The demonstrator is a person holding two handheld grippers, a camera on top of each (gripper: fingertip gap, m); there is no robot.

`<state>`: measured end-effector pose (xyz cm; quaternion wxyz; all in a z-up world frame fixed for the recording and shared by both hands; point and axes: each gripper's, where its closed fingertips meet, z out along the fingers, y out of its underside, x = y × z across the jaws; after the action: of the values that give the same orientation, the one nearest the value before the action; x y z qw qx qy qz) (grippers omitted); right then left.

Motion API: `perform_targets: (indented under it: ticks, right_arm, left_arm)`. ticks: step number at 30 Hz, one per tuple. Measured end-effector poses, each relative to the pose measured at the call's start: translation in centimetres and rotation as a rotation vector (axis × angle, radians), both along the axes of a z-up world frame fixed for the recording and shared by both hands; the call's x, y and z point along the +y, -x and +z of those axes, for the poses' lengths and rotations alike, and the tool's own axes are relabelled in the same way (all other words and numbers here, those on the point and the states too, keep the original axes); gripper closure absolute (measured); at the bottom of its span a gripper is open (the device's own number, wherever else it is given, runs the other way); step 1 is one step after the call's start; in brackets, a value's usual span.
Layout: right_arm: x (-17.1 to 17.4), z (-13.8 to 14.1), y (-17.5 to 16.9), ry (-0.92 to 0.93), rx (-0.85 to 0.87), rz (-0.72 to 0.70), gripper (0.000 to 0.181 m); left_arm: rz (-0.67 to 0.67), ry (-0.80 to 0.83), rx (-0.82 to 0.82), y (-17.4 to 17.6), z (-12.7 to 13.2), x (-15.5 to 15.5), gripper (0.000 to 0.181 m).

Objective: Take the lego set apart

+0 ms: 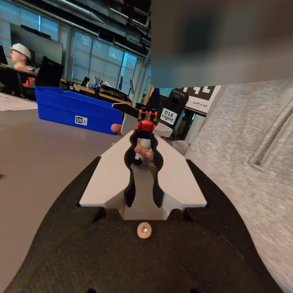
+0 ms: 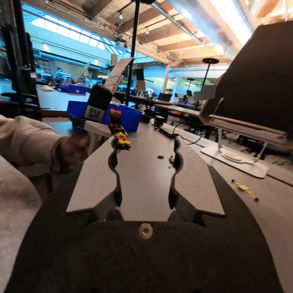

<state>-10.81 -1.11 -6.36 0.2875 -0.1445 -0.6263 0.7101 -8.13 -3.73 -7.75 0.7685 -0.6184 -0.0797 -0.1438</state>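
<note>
The lego set (image 1: 145,122) is a small model of black, red and blue bricks with a red round piece. My left gripper (image 1: 144,134) is shut on its lower part and holds it up above the table. In the right wrist view the set (image 2: 118,131) shows yellow and red pieces at its near end, with a left finger (image 2: 98,128) beside it. My right gripper (image 2: 145,142) is open and empty; the set is level with its left fingertip (image 2: 113,149). In the left wrist view the right gripper's fingers (image 1: 164,131) stand spread on either side behind the set.
A blue bin (image 1: 76,107) stands on the grey table (image 1: 47,150), also in the right wrist view (image 2: 131,120). Small loose pieces (image 2: 161,157) and a yellow piece (image 2: 242,188) lie on the table. A white stand (image 2: 234,160) is at right. A person's grey zipped top (image 1: 245,142) is close on the right.
</note>
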Motion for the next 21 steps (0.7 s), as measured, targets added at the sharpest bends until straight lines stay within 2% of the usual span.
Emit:
perform_targets:
  ticks: [2, 6, 9, 21]
  right_arm:
    - [0.0, 0.0, 0.1, -0.009, 0.033, -0.039, 0.099]
    - [-0.4, 0.0, -0.1, 0.011, 0.030, -0.037, 0.085]
    - [-0.9, 0.0, -0.9, 0.015, 0.031, 0.011, 0.096]
    - [-1.6, -0.4, -1.6, 0.013, -0.036, 0.082, 0.114]
  left_arm:
    - [0.010, -0.009, 0.019, 0.0, 0.2, -0.1, 0.164]
    - [0.015, -0.001, 0.057, -0.4, 0.3, -0.1, 0.164]
    - [0.026, 0.001, 0.082, -0.6, 0.4, 0.0, 0.164]
    - [0.031, 0.025, 0.076, -0.6, 0.0, 0.2, 0.164]
